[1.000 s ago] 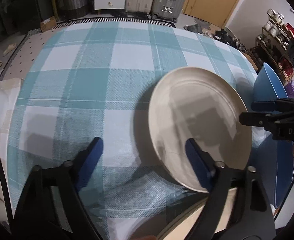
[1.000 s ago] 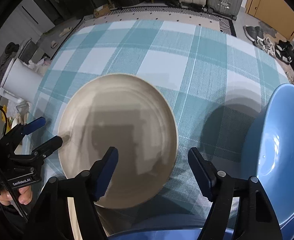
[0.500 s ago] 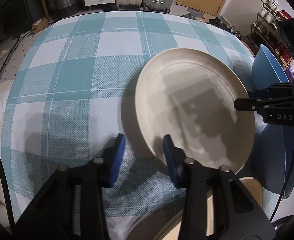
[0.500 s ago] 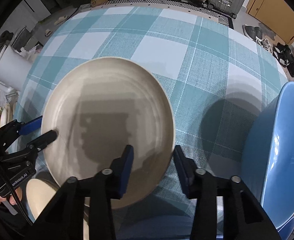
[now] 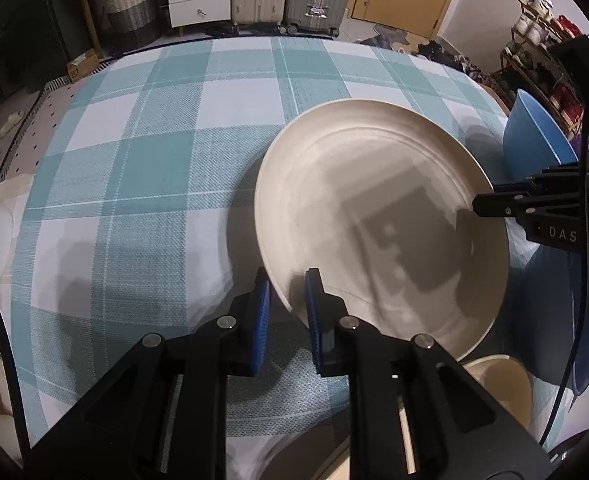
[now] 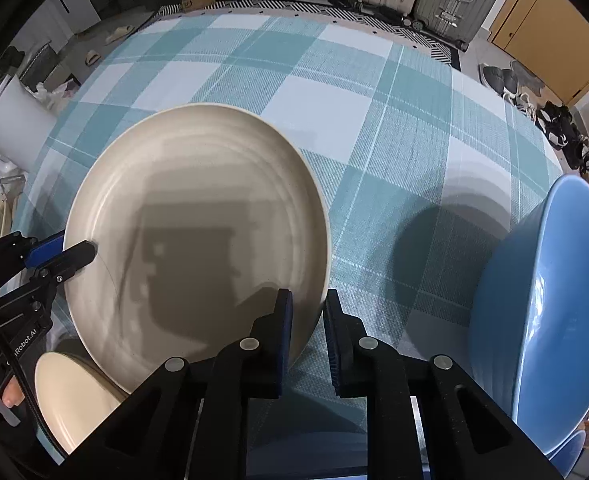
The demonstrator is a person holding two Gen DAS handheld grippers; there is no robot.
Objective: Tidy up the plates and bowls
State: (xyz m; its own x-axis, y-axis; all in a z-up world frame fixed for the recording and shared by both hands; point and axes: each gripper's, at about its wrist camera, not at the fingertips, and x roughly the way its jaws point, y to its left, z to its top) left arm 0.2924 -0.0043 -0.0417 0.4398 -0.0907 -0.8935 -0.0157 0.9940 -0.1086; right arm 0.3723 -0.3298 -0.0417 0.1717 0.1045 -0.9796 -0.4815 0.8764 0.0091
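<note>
- Plate (image 5: 382,216): I hold it at centre frame, lifted and tilted above the checked table (image 5: 166,160).
- Left gripper (image 5: 287,292): jaws closed on the plate's near-left rim; only the edge is caught, so I judge it could slip.
- Right gripper (image 6: 307,312): jaws clamped on the opposite rim; uneven pull between the two might twist the plate loose.
- Blue bowl (image 6: 550,296), right of frame: a swing could strike it.
- Cream dish (image 6: 74,396), lower left, lies under the plate; a drop would hit it.

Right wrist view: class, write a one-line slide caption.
Both grippers pinch opposite rims of a beige plate over the plaid tablecloth.
</note>
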